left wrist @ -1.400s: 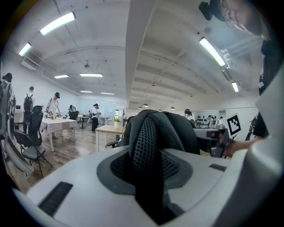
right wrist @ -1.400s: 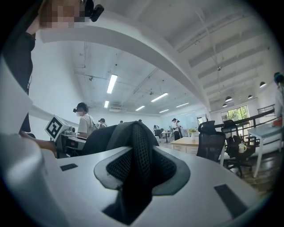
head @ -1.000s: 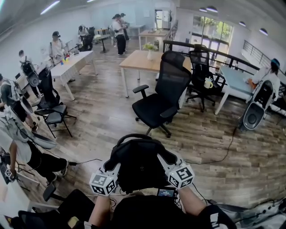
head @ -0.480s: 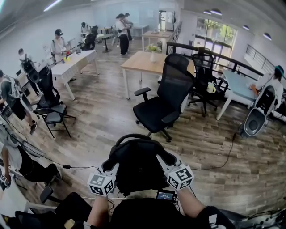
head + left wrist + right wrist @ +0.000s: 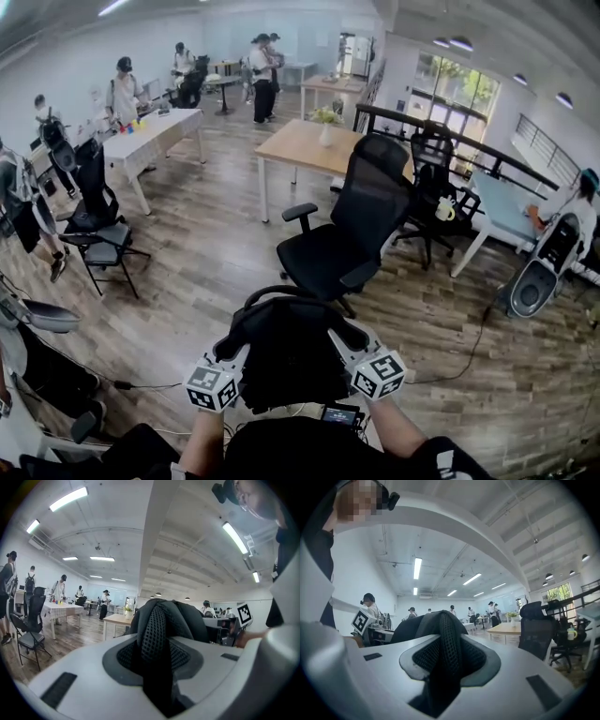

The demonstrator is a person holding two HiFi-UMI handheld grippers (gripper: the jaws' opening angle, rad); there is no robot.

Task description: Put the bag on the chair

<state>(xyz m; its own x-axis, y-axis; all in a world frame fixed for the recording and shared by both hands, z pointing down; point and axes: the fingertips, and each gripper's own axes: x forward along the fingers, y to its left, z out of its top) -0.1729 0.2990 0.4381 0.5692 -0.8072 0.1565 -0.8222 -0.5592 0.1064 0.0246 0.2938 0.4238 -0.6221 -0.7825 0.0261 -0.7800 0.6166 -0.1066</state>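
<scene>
- The black mesh-backed office chair stands on the wood-plank floor straight ahead of us, with its seat bare and its backrest on the far side. It sits larger and lower in the head view than a second ago, and the strip of floor between it and our load has narrowed.
- The black fabric bag hangs in the air between the two grippers, just short of the chair's base and apart from it. Its carry loop points toward the chair, and its long axis runs from that loop back toward our body.
- The left gripper is clamped on a padded black mesh strap of the bag — the same hold as before.
- The right gripper bites a second mesh strap in the same way.
- The only print we can make out is the black-and-white square code on each gripper's cube.
</scene>
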